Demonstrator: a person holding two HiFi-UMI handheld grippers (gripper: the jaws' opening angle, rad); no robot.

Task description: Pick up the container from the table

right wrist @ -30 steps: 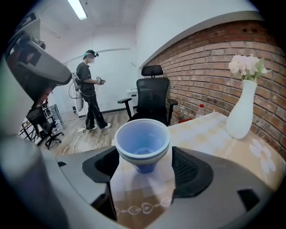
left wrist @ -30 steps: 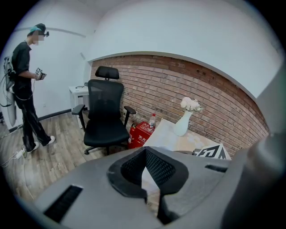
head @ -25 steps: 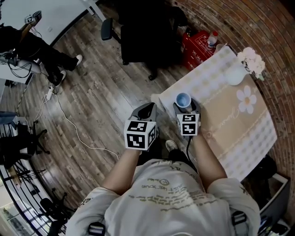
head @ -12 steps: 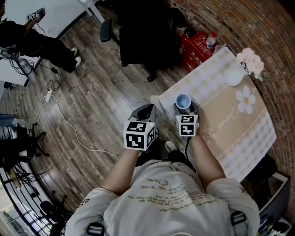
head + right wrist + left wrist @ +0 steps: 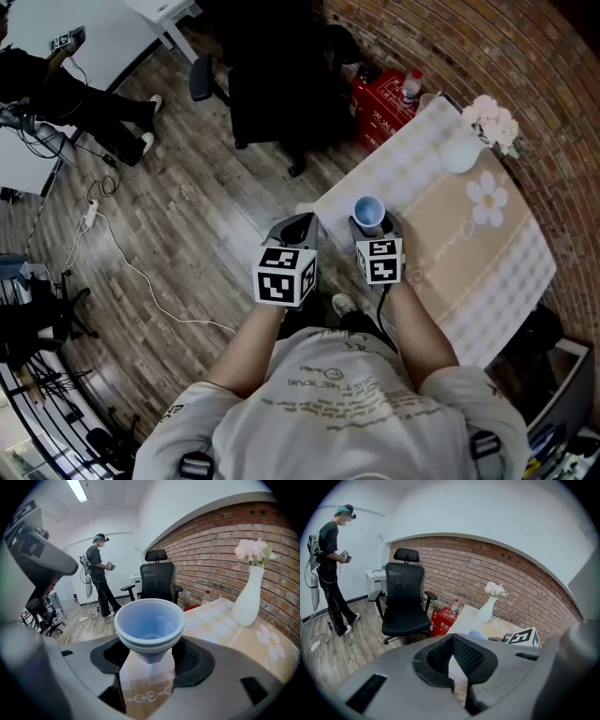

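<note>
Wearer's two forearms reach forward over the near edge of the table [image 5: 469, 253].

Left gripper [image 5: 298, 223]: held off the table, just beyond its near left corner, over the wooden floor [image 5: 187, 216]. Fingers [image 5: 436, 660] closed tip to tip, nothing between them.

Right gripper [image 5: 373, 227]: over the table's near left corner, pointing down and forward. Its fingers [image 5: 194, 660] have just been closing, with the container [image 5: 149, 623] between them; they now grip it on both sides below the rim. The container is a pale blue tapered cup, upright, mouth open, nothing visible inside. It sits at the near left corner of the table, close to the near edge. Whether its base touches the cloth cannot be told.

The table carries a cream and tan cloth with a printed daisy [image 5: 486, 195] toward the middle. Near the far left corner stands a white vase [image 5: 461, 155], upright, with pale flowers [image 5: 494, 120], well apart from the container.

Past the table's left edge, on the floor against the brick wall [image 5: 525, 84]: a red box [image 5: 380, 105] with a plastic bottle [image 5: 411, 86] on or just behind it. Farther left is a black office chair [image 5: 272, 84]. A white cable [image 5: 122, 262] trails across the floor. At the far side, another person [image 5: 330, 569] in dark clothes stands beside a white desk [image 5: 84, 28].
</note>
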